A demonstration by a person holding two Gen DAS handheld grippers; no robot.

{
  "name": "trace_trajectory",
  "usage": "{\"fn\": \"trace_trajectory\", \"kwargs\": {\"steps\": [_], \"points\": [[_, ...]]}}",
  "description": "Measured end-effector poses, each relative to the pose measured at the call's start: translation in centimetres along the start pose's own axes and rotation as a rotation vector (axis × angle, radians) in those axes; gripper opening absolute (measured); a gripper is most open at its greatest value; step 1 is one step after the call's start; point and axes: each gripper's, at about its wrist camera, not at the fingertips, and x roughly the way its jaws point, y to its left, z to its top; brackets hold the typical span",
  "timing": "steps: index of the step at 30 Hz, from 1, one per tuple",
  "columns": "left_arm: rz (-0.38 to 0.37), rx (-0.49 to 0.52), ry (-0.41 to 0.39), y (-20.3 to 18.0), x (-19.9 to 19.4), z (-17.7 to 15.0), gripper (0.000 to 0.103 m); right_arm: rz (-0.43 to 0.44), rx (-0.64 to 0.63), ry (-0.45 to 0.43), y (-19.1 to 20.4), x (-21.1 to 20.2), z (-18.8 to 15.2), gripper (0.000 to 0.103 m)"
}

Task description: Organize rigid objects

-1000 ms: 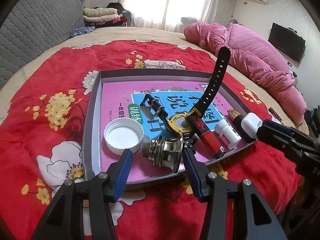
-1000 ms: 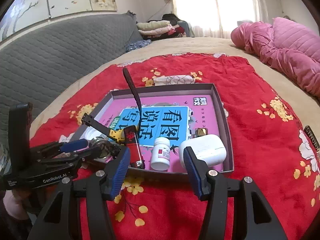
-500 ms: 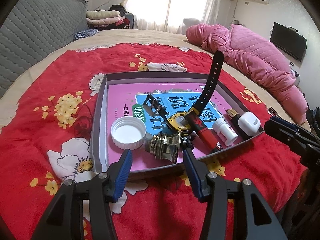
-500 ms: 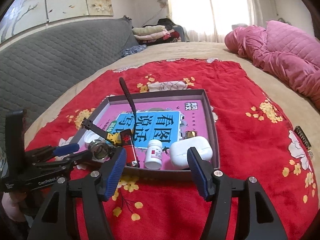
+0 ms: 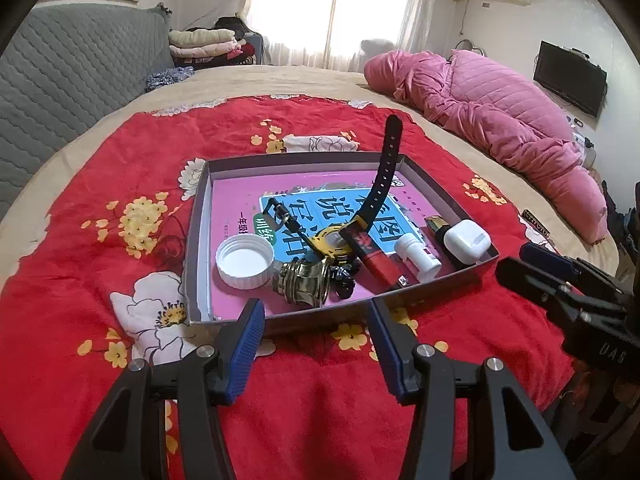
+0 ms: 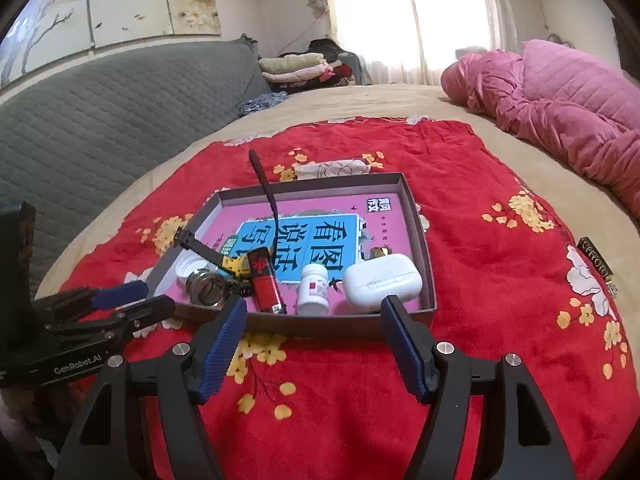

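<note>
Rigid objects are sitting together inside a shallow grey tray (image 5: 200, 216) that is lying on a red flowered blanket (image 5: 120, 160) spread over the bed. A pink and blue booklet (image 5: 240, 200) is lining the tray floor. Along the near edge, running from the left in the left wrist view, a white screw cap (image 5: 245, 258) is resting open side up, a brass fitting (image 5: 302, 282) is lying just beside it, and a yellow-faced watch (image 5: 334, 240) is sitting behind the fitting with one black strap (image 5: 384, 172) sticking up over the tray's far wall. A red lighter (image 5: 372, 256) is lying next to the watch, a small white bottle (image 5: 416, 256) is lying on its side beside that, and a white earbud case (image 5: 466, 242) is occupying the near right corner, with a dark, gold-topped item (image 5: 436, 226) just behind it.

Left tongs (image 5: 316, 338) are hovering over the blanket just short of the tray's near wall, their blue pads (image 5: 248, 344) spread and opening wider, with nothing between them. Right tongs (image 6: 314, 340) are hanging in front of the tray near the bottle and earbud case, also spread and opening, pinching nothing. Each tool is showing at the edge of the other's view. A pink quilted duvet (image 5: 500, 112) is lying bunched on the far side of the bed.
</note>
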Motion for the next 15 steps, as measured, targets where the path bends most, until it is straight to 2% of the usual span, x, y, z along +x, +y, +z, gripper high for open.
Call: {"fn": "trace_trajectory", "kwargs": {"steps": [3, 9, 15], "points": [[0.016, 0.011, -0.004, -0.6, -0.6, -0.1, 0.068, 0.001, -0.011, -0.001, 0.3, -0.4, -0.2, 0.072], [0.019, 0.035, -0.002, -1.7, -1.6, -0.4, 0.068, -0.041, -0.050, -0.028, 1.3, -1.6, -0.4, 0.073], [0.024, 0.030, -0.002, -2.4, -2.5, -0.7, 0.068, -0.065, -0.037, -0.032, 1.0, -2.3, -0.7, 0.073]]}}
